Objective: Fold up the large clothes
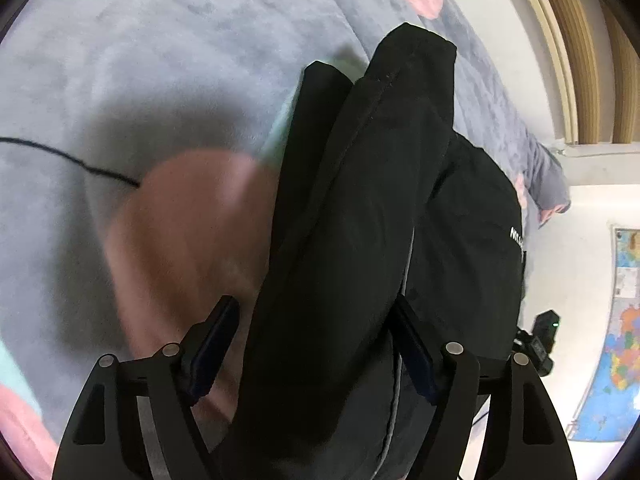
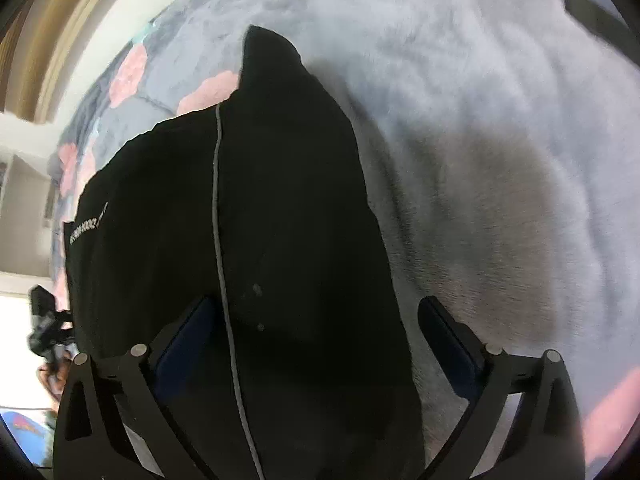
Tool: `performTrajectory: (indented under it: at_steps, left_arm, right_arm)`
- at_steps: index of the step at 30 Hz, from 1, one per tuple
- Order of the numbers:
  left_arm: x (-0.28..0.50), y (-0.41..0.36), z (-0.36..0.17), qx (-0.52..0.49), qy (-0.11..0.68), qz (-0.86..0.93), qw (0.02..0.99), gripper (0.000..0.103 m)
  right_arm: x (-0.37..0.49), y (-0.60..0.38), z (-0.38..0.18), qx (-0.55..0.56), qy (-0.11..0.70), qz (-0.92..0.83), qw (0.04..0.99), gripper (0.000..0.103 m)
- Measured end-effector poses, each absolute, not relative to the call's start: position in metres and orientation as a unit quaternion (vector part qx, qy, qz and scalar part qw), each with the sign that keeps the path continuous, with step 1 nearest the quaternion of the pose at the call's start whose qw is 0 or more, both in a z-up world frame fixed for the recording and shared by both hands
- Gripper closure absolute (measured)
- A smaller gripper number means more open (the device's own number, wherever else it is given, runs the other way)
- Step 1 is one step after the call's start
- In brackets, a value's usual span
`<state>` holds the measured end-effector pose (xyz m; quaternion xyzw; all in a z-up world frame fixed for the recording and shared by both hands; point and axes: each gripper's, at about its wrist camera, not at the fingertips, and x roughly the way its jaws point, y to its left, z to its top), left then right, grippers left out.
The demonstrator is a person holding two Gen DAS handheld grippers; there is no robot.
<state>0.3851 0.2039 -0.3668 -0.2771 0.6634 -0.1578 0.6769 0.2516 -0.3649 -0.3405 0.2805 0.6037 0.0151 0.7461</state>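
Both claws, left claw (image 1: pixel 312 344) and right claw (image 2: pixel 320 340), stand open around the black jacket (image 2: pixel 288 220). Risk: released folds probably slump unevenly on the bed (image 2: pixel 500 100).

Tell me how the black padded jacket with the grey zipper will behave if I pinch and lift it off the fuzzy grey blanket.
The black padded jacket would probably sag: its sleeve already drapes in soft folds. It looks puffy, so likely light for its bulk. The smooth shell may slip on the fuzzy grey blanket.
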Motion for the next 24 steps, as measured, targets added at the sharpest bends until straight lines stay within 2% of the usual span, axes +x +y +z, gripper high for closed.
performTrajectory:
  at_steps: [5,11,12,13,14,15,17,18,20,24]
  left_arm:
    - [0.397,0.201,-0.380,-0.296,0.669,-0.166,0.661,0.021]
    - [0.401,0.188,-0.379,-0.270,0.664,-0.180,0.673,0.021]
    - [0.400,0.186,-0.376,-0.263,0.659,-0.182,0.681,0.026]
    - [0.399,0.182,-0.372,-0.264,0.652,-0.192,0.685,0.043]
    - [0.399,0.181,-0.369,-0.259,0.648,-0.194,0.690,0.044]
    - [0.398,0.176,-0.362,-0.242,0.643,-0.194,0.700,0.049]
    - [0.394,0.172,-0.350,-0.223,0.631,-0.203,0.715,0.059]
    - [0.391,0.171,-0.341,-0.224,0.623,-0.210,0.720,0.063]
    - [0.387,0.175,-0.326,-0.248,0.606,-0.225,0.722,0.066]
    - [0.371,0.179,-0.289,-0.301,0.560,-0.267,0.724,0.069]
  right_arm:
    - [0.263,-0.371,-0.360,0.318,0.608,0.072,0.724,0.000]
    - [0.277,-0.356,-0.361,0.280,0.621,0.112,0.723,0.003]
    - [0.276,-0.352,-0.359,0.273,0.618,0.117,0.728,0.005]
    - [0.276,-0.352,-0.356,0.272,0.616,0.120,0.729,0.013]
    - [0.275,-0.351,-0.353,0.276,0.611,0.125,0.732,0.021]
    - [0.274,-0.351,-0.351,0.279,0.607,0.128,0.733,0.026]
    - [0.268,-0.348,-0.339,0.269,0.599,0.129,0.743,0.045]
    - [0.267,-0.344,-0.334,0.263,0.597,0.128,0.747,0.049]
    - [0.263,-0.340,-0.323,0.252,0.593,0.125,0.754,0.060]
    - [0.251,-0.334,-0.295,0.276,0.573,0.136,0.760,0.066]
